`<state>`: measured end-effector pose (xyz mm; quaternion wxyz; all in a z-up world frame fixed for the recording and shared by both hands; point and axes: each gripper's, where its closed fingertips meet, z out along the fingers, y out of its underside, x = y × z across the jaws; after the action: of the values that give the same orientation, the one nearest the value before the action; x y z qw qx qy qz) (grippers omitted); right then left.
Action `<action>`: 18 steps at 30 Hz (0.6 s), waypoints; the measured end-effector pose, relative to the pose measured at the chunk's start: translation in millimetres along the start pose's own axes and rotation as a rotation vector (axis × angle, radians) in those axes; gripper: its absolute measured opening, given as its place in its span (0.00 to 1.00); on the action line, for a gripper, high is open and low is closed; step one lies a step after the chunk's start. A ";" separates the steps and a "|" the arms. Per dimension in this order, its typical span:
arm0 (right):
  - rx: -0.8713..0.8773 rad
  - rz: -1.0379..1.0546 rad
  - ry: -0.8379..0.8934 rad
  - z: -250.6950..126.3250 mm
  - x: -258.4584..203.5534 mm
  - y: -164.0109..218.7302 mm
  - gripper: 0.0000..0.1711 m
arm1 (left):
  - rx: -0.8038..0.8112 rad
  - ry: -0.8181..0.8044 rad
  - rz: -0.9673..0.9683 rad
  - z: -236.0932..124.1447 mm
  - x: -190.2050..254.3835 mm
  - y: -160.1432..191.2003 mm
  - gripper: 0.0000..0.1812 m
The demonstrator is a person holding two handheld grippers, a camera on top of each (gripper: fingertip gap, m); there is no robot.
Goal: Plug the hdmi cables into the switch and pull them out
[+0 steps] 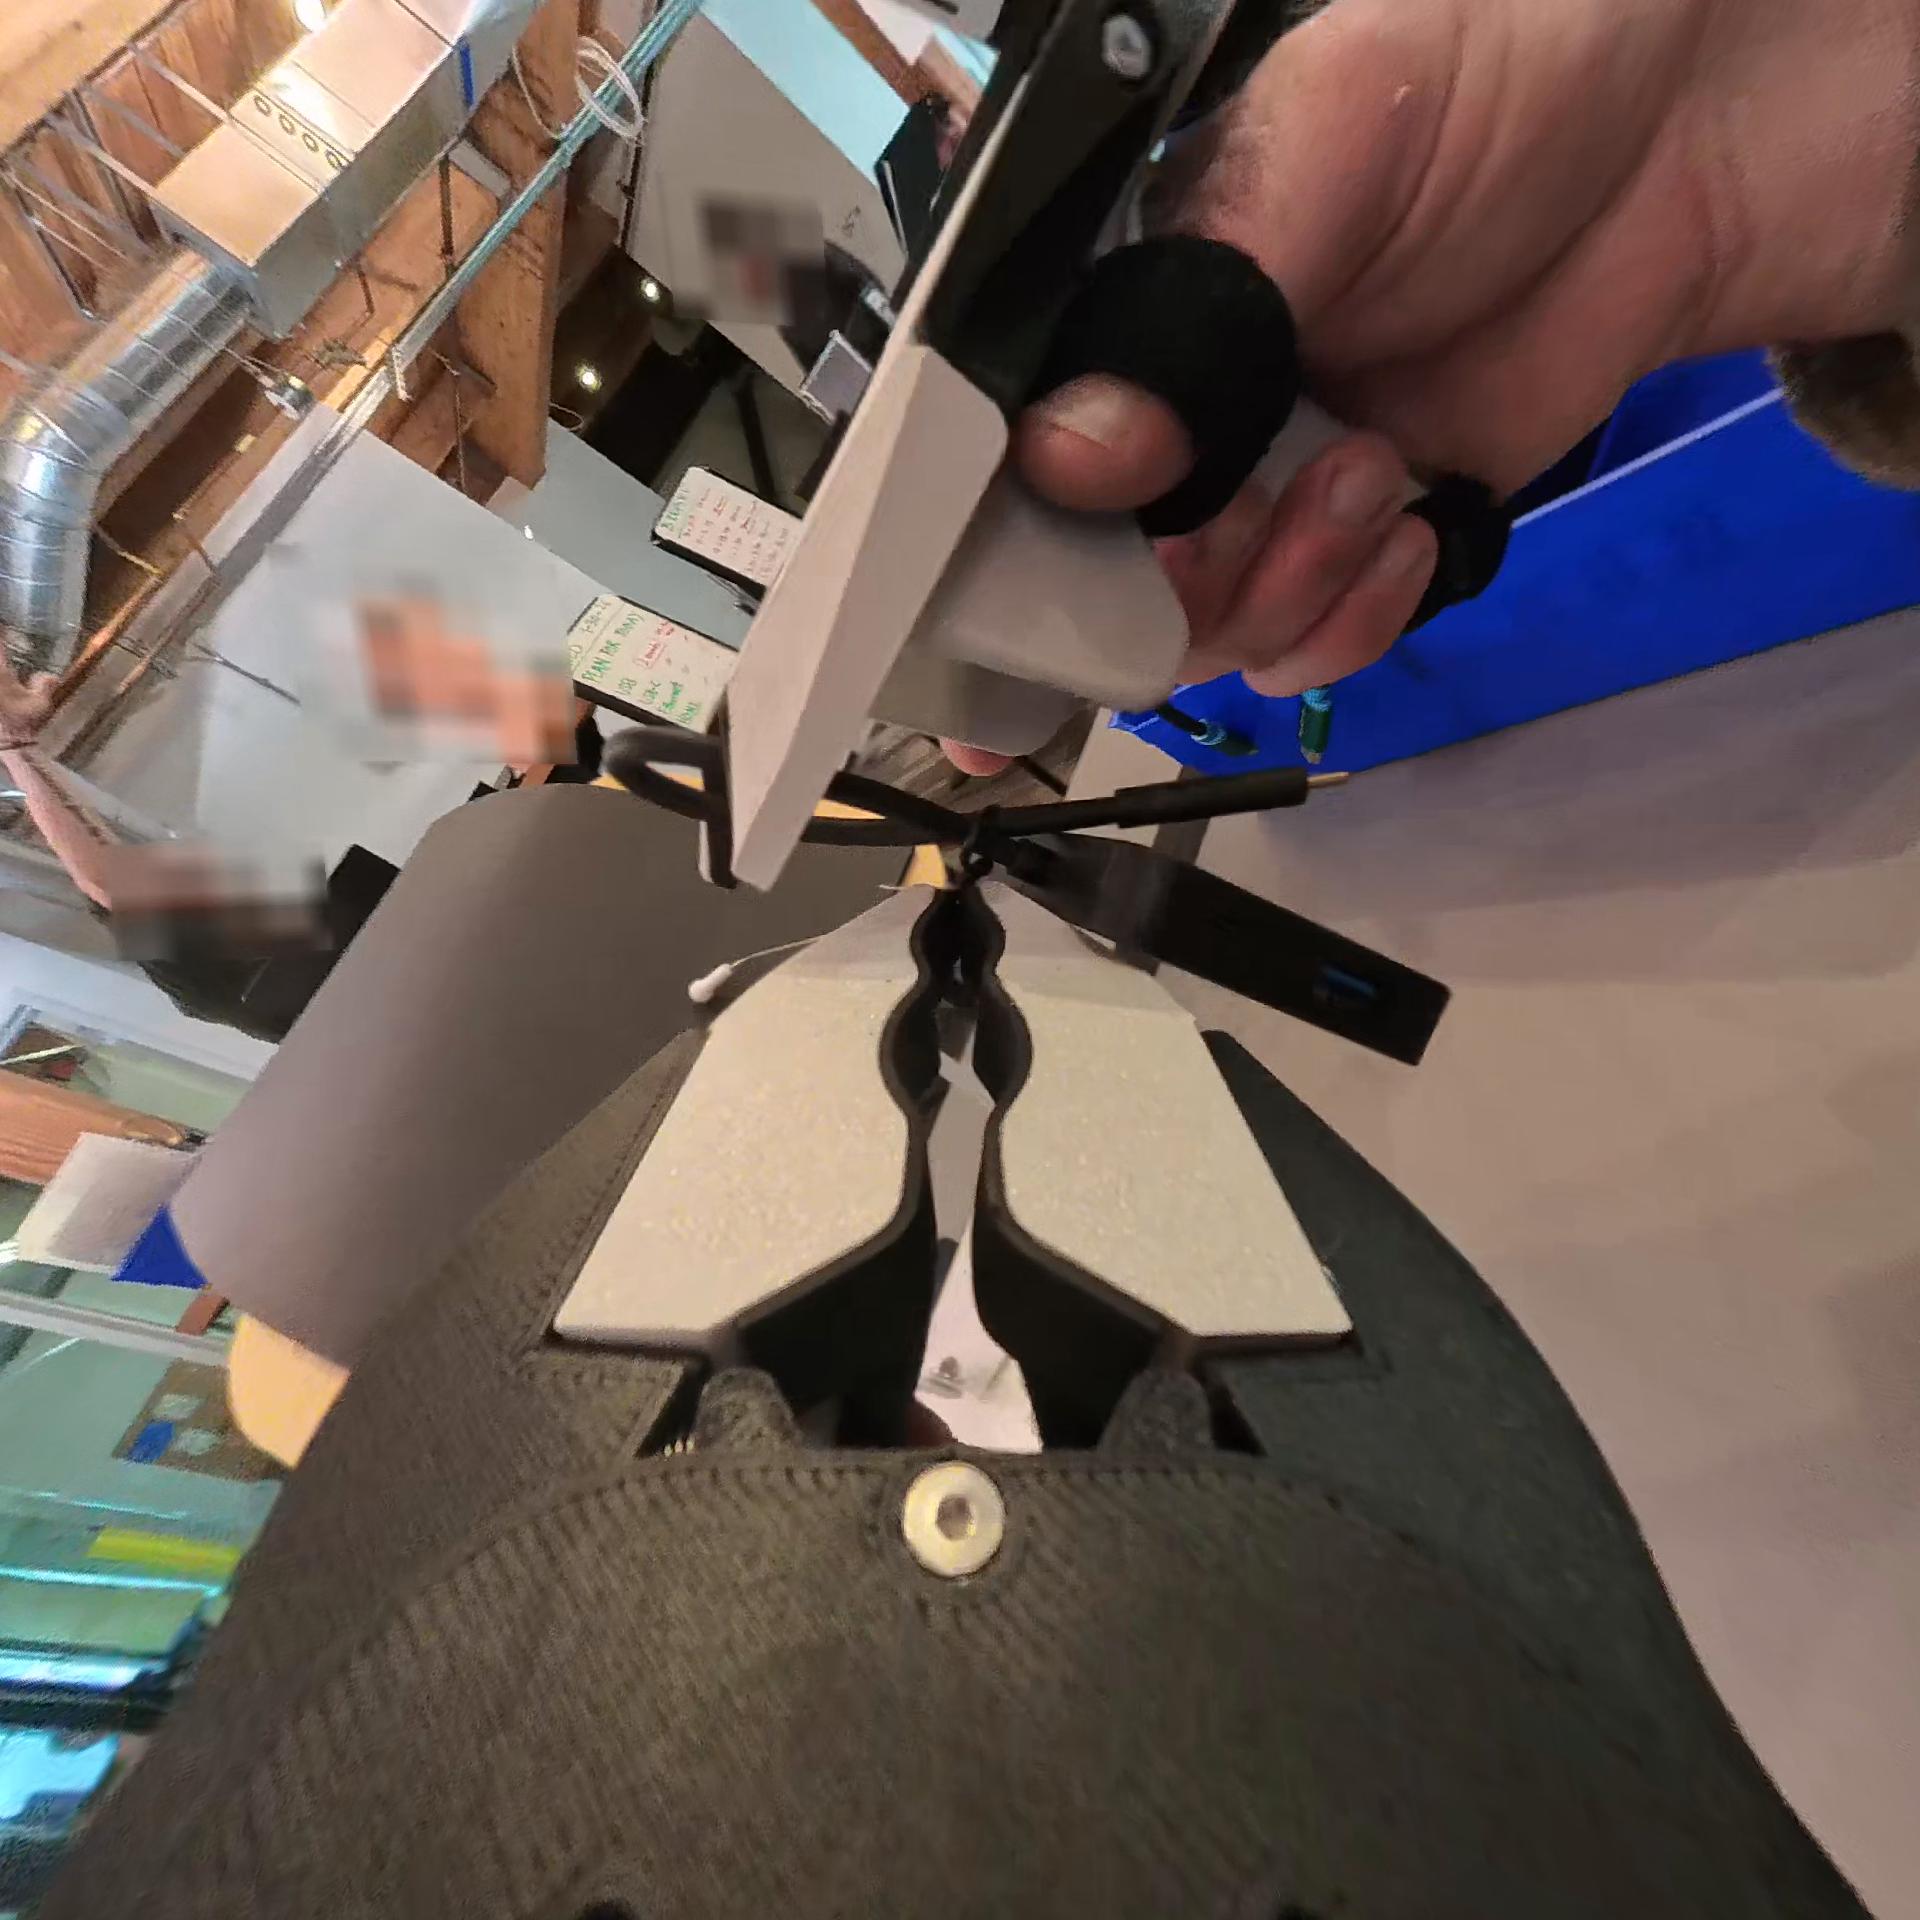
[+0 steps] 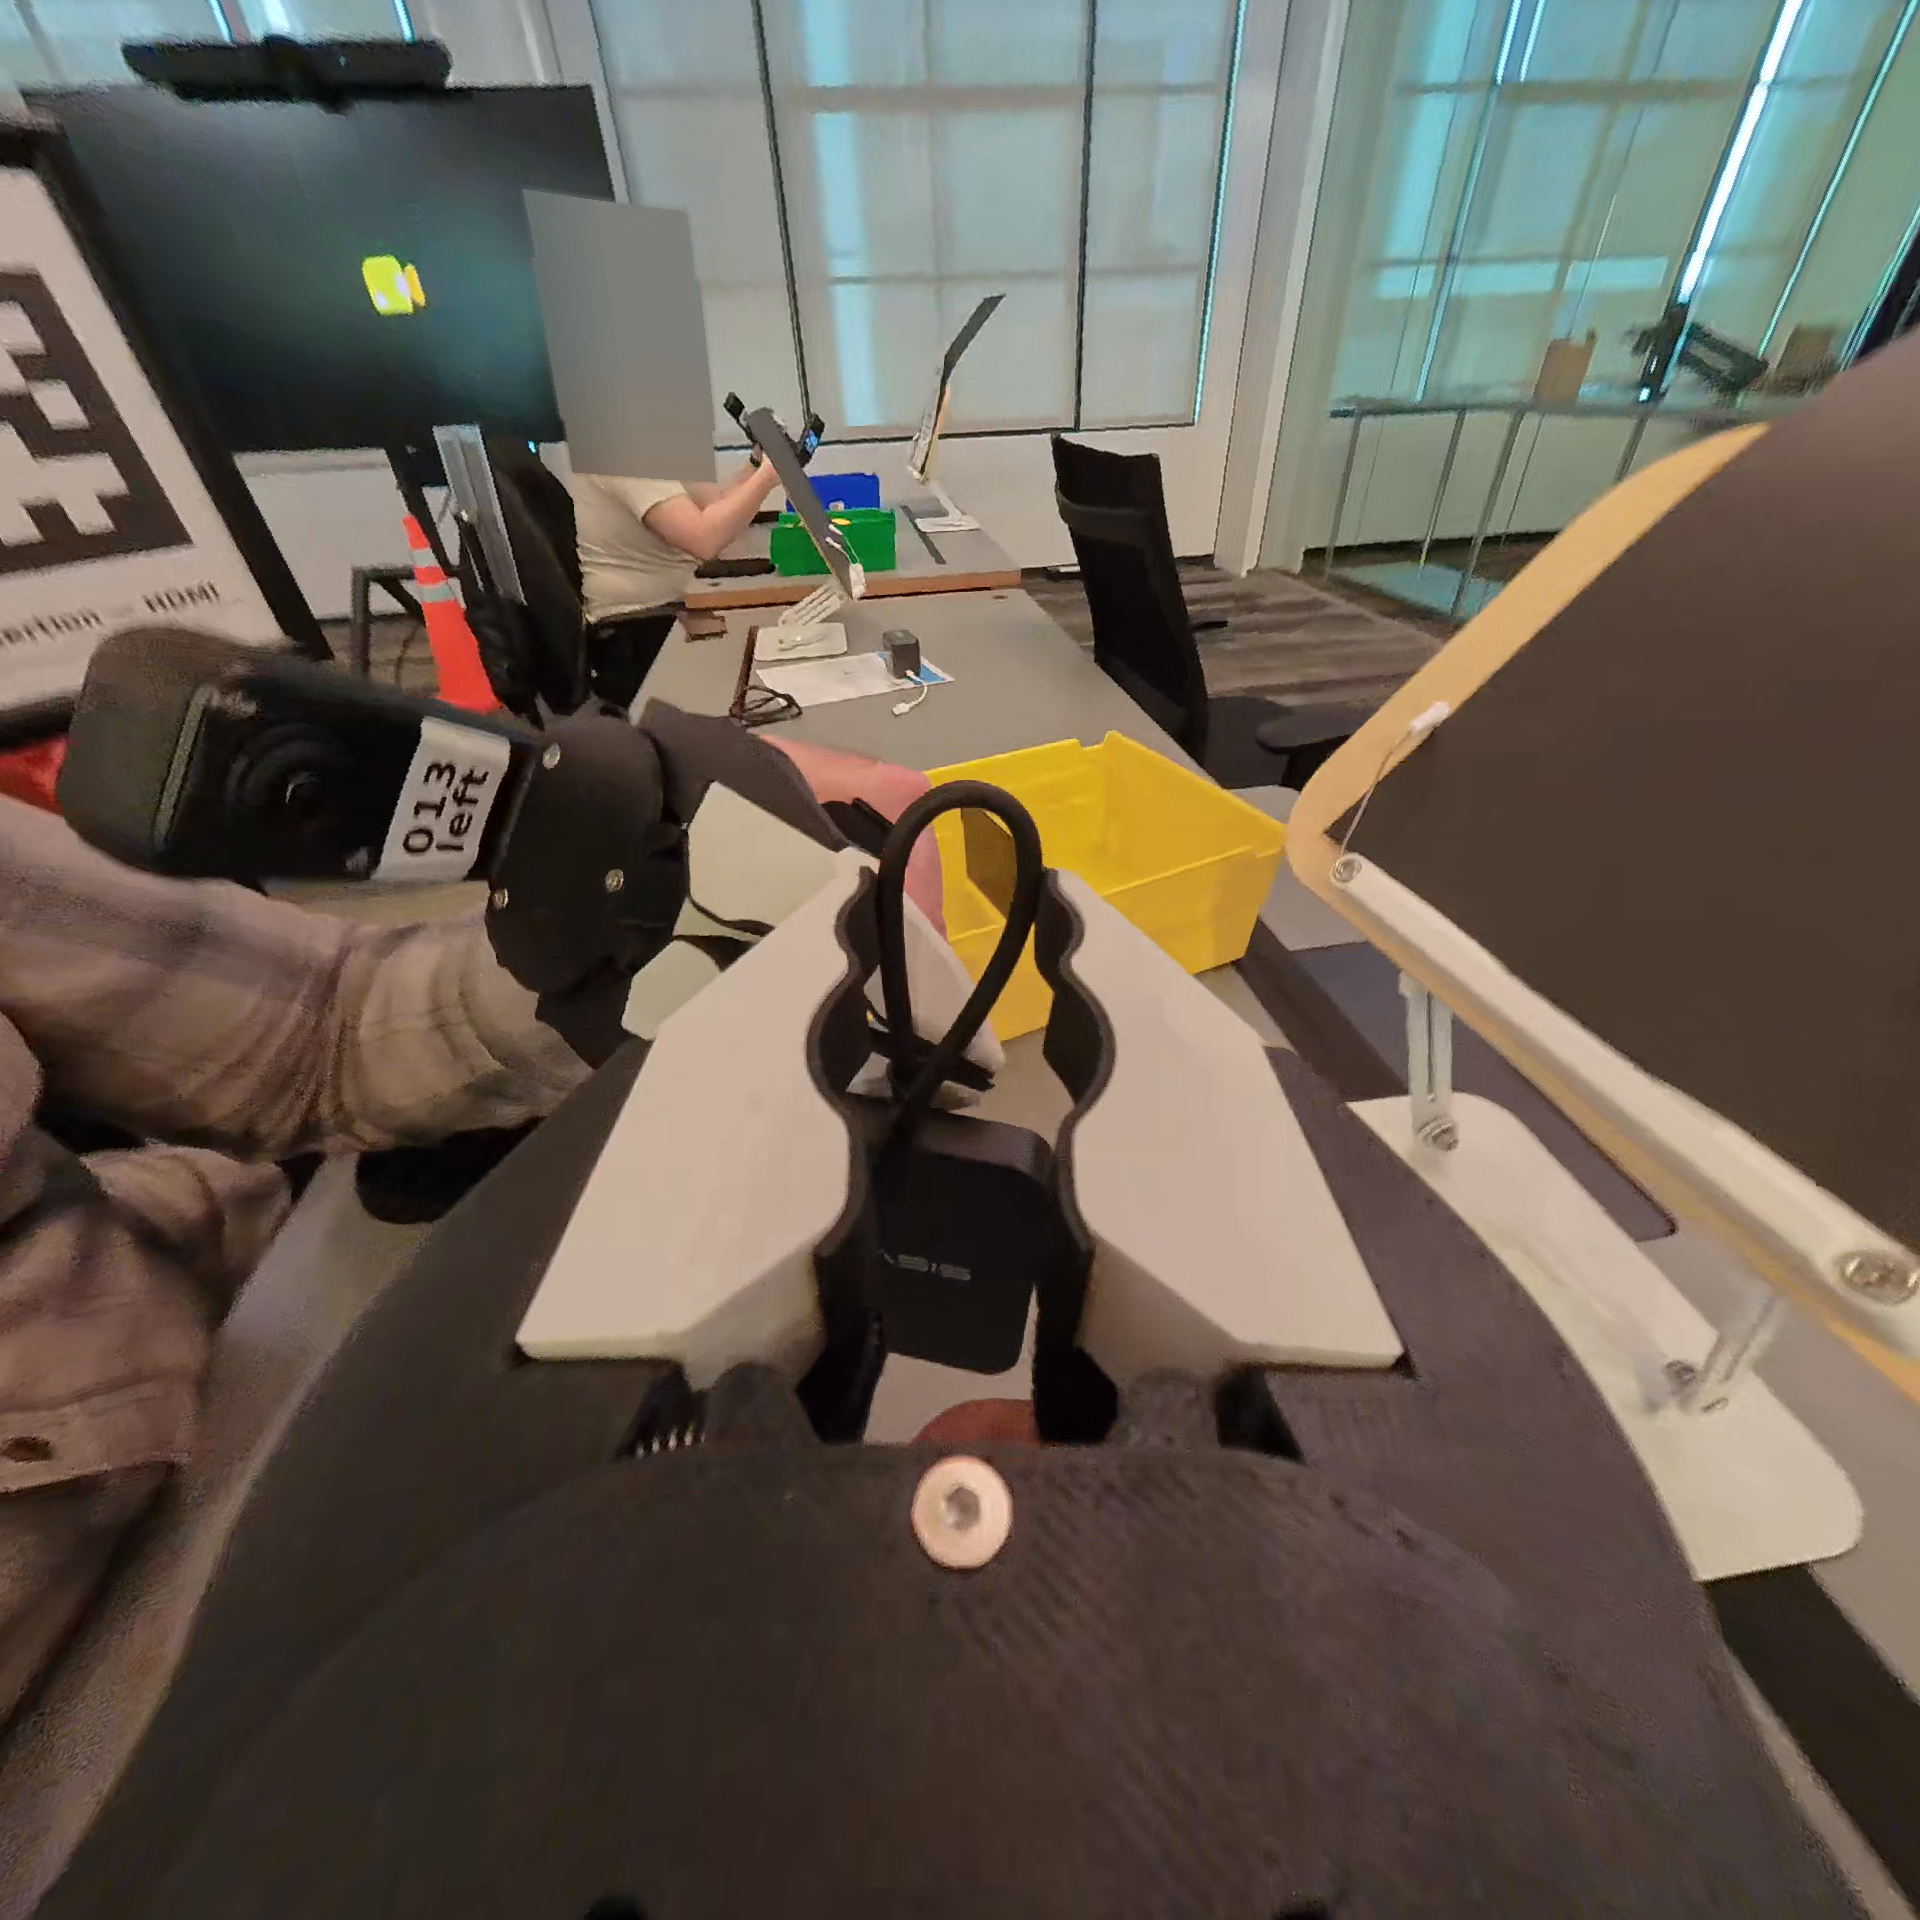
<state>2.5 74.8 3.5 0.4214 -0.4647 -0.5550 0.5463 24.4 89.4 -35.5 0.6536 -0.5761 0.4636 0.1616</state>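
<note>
Black switch (image 2: 951, 1252), lettered, clamped in right hand-held gripper (image 2: 961, 914); left hand-held gripper (image 1: 961, 914) seemingly pinching cable (image 1: 1143, 808).

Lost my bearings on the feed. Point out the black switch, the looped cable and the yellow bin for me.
black switch (image 2: 940, 1262): right wrist view, flat top face between the gripper fingers.
looped cable (image 2: 961, 798): right wrist view, top of the black loop.
yellow bin (image 2: 1174, 883): right wrist view, outer front wall.

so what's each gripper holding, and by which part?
Right gripper: shut on the black switch, gripped by its side edges. Left gripper: shut on the switch's black cable, near its tie.
</note>
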 end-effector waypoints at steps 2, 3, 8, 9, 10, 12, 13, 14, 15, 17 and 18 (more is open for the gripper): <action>-0.014 -0.108 0.002 5.1 -8.7 -0.7 0.14 | -0.004 0.029 -0.047 -0.9 0.0 0.5 0.01; -0.016 -0.176 -0.012 6.8 -16.1 -0.6 0.13 | 0.011 0.045 -0.074 -2.3 0.2 -1.8 0.01; -0.064 -0.456 -0.037 2.0 -41.4 3.2 0.12 | 0.063 0.123 -0.134 -7.4 7.7 -15.5 0.01; -0.080 -0.468 -0.028 0.4 -40.4 5.4 0.13 | 0.059 0.128 -0.134 -5.7 10.2 -15.6 0.01; -0.101 -0.471 -0.011 -1.2 -37.9 6.9 0.14 | 0.048 0.114 -0.116 -3.6 11.0 -13.8 0.01; -0.128 -0.546 0.069 -4.3 -29.9 5.5 0.15 | 0.017 0.063 -0.092 0.0 6.3 -8.4 0.01; -0.147 -0.576 0.111 -5.7 -26.1 4.5 0.17 | 0.007 0.045 -0.087 0.7 3.5 -5.9 0.01; -0.167 -0.585 0.133 -7.3 -24.8 3.8 0.28 | -0.003 0.025 -0.093 1.0 -0.4 -3.0 0.01; -0.177 -0.568 0.158 -10.0 -22.0 0.7 0.39 | -0.015 -0.014 -0.103 0.9 -7.8 1.0 0.01; -0.218 -0.496 0.177 -17.7 -18.6 -0.2 0.51 | -0.029 -0.086 -0.137 -1.3 -23.5 8.1 0.01; -0.265 -0.474 0.195 -21.3 -15.2 5.0 0.55 | -0.031 -0.129 -0.161 -3.5 -32.4 10.3 0.01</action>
<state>26.7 64.4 0.1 0.5243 -0.4235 -0.6715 0.3080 -1.5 99.6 -15.6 0.6838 -0.6100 0.3702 0.1524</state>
